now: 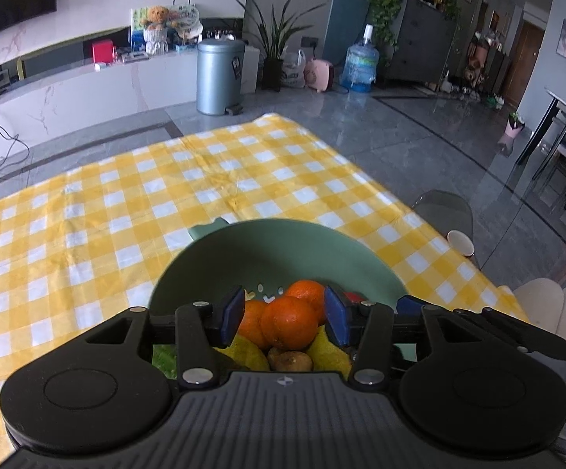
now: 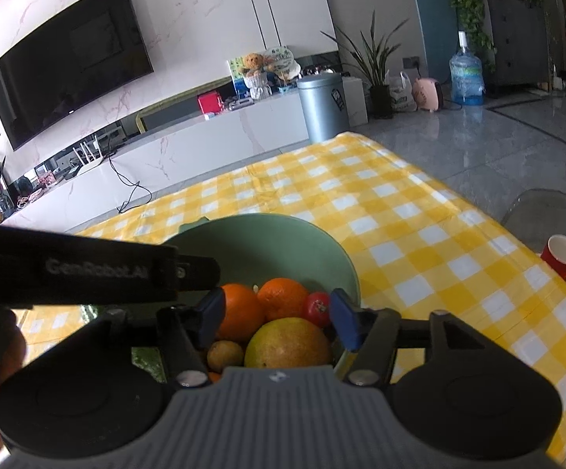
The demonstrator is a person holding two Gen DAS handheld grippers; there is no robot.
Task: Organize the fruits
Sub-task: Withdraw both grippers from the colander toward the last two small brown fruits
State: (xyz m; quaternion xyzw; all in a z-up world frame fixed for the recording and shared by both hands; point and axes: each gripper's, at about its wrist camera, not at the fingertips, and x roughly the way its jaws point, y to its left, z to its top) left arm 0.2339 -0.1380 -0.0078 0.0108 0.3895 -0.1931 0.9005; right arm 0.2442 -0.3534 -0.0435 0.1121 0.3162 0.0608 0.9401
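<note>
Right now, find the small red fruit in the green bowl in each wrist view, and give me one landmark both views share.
Left wrist: the small red fruit is only a sliver, low and right of centre, behind the gripper's right blue pad.
Right wrist: it sits low, right of centre, by the green bowl's right wall, beside an orange.
Shared landmark: the grey bin beyond the table.

Both grippers, left (image 1: pixel 283 313) & right (image 2: pixel 277 318): black linkage arms w/ silver pivot screws, blue pads (image 1: pixel 231 314), grey ribbed body, round black side discs.
</note>
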